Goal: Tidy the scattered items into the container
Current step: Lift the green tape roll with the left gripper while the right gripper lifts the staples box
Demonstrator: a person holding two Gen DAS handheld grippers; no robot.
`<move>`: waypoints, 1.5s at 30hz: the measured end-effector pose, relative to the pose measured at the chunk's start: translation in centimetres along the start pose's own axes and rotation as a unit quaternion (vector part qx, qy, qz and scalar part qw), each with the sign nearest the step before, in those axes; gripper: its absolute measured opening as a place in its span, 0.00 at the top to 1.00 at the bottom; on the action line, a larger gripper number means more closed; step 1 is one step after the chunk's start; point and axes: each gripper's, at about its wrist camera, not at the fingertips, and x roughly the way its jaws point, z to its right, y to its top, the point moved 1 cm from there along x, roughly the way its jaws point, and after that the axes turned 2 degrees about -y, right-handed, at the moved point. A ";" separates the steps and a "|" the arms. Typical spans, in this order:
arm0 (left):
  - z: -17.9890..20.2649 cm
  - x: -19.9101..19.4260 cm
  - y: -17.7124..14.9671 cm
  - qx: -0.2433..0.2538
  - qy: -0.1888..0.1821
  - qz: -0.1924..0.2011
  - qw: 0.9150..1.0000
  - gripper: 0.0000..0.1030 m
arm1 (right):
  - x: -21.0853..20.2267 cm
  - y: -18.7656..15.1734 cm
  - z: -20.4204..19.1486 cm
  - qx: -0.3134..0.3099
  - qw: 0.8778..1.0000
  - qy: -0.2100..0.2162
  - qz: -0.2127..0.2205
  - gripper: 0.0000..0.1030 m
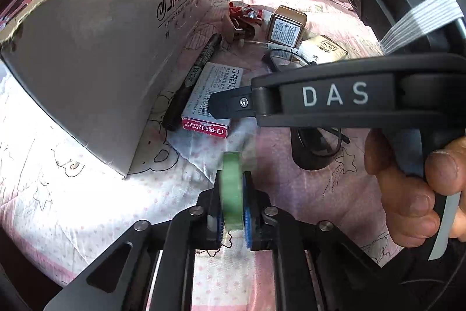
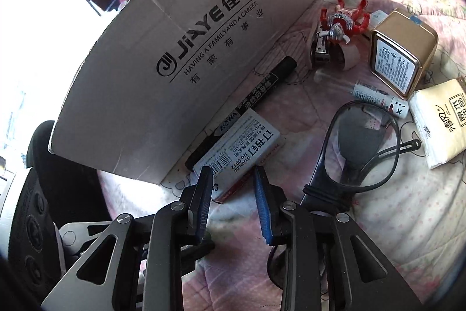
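1. Clamping a green tape roll (image 1: pixel 232 191) on edge, the left gripper (image 1: pixel 233 212) carried it clear of the pink quilt (image 1: pixel 87 209) — gripped across its flat faces so it couldn't slip.
2. The right gripper (image 2: pixel 233 194) hung spread and empty over the staples box (image 2: pixel 241 147), which lay just beside the cardboard box (image 2: pixel 180 54) — likely the next pick.
3. A black marker (image 2: pixel 250 107) lay along the carton's wall.

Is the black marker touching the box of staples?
Touching. In the right wrist view the black marker lies along the box of staples, no gap visible between them.
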 end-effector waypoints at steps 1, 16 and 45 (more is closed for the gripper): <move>-0.1 -0.1 0.0 -0.002 -0.002 0.001 1.000 0.90 | -0.2 0.1 0.2 0.005 1.000 -0.002 0.002 0.68; -3.1 -5.4 -0.9 -0.026 -0.010 0.046 0.999 0.90 | 3.3 1.7 -4.7 -0.055 0.992 -0.109 -0.026 0.51; -3.4 -11.2 2.3 -0.013 -0.042 0.070 0.997 0.90 | -8.2 -0.8 -2.7 0.074 0.984 -0.138 0.083 0.62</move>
